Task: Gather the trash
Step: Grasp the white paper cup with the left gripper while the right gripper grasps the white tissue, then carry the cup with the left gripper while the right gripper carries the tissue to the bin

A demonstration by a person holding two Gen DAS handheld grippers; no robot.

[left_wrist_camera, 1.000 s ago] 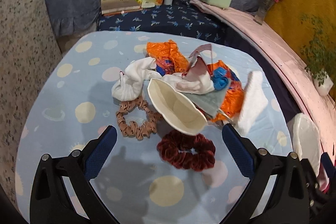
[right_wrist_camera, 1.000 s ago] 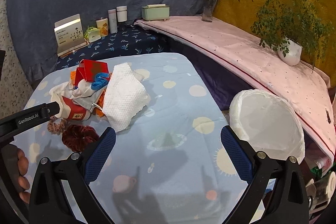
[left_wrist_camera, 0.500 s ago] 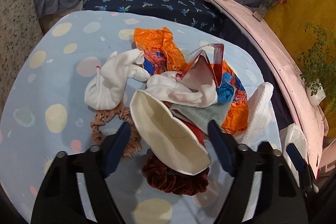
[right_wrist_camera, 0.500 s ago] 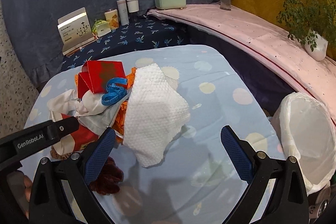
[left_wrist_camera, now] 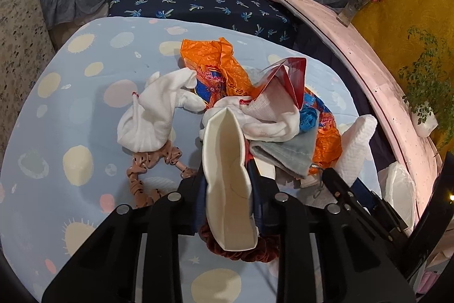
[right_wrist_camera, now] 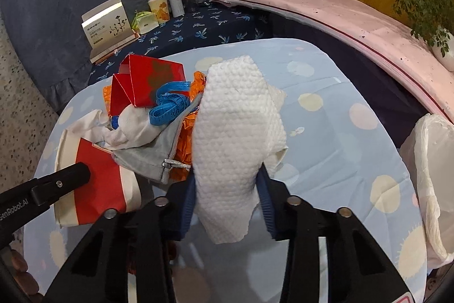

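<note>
Left wrist view: the left hand-held gripper (left_wrist_camera: pixel 228 198) had just closed on the paper cup (left_wrist_camera: pixel 227 175) at the heap's near edge. The right hand-held gripper (right_wrist_camera: pixel 228 199) had just pinched the paper towel (right_wrist_camera: pixel 235 138). Advised: lift both clear without snagging the scrunchie (left_wrist_camera: pixel 238 249), then carry to the bag (right_wrist_camera: pixel 428 178).

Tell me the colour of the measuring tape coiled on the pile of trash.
The coiled measuring tape is bright blue with dark markings, clearest in the right wrist view.

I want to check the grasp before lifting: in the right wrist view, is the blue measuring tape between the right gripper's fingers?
No. The right gripper has closed on the white paper towel; the blue measuring tape lies on the pile beside it.
</note>
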